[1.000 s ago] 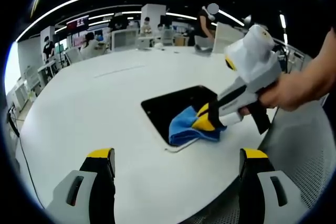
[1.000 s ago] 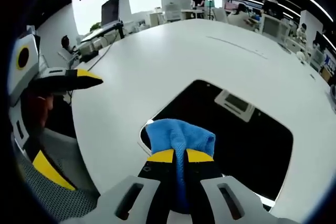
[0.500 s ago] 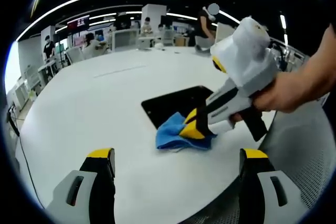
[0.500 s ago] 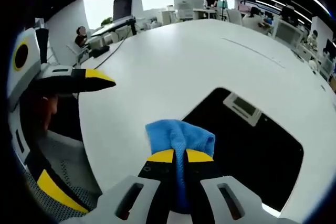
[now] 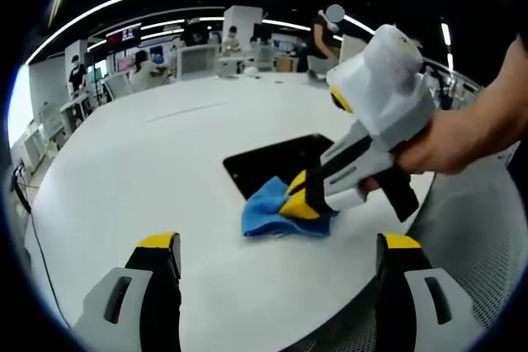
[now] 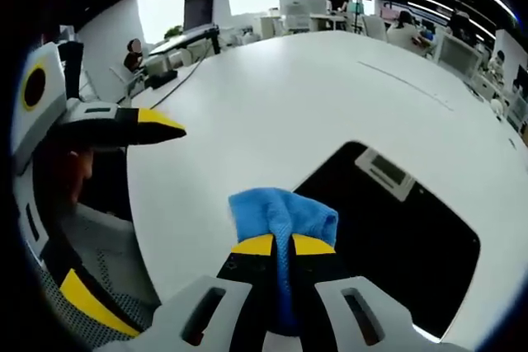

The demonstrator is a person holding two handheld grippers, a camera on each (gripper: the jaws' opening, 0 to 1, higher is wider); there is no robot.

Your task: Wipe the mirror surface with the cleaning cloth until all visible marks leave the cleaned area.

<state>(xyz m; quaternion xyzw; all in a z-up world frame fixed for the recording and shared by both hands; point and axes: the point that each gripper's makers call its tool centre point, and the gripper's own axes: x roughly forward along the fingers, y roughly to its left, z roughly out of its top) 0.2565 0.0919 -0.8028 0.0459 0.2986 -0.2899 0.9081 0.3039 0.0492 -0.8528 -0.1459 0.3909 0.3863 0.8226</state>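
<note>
Left gripper view: a hand (image 5: 445, 142) reaches in from the right edge, angling the right gripper (image 5: 299, 197) down-left, its jaws clamped on the blue cloth (image 5: 268, 213) at frame centre, overlapping the mirror's (image 5: 272, 162) lower corner. The dark mirror runs lengthwise toward upper right on the white table (image 5: 148, 171). The left gripper (image 5: 276, 286) stands wide apart, empty. The right gripper view shows a ceiling fixture reflected in the mirror.

My right gripper (image 6: 282, 246), white with yellow tips, pinches the plain blue cloth (image 6: 280, 213); the mirror (image 6: 396, 245) looks black on the white table (image 6: 272, 105).
</note>
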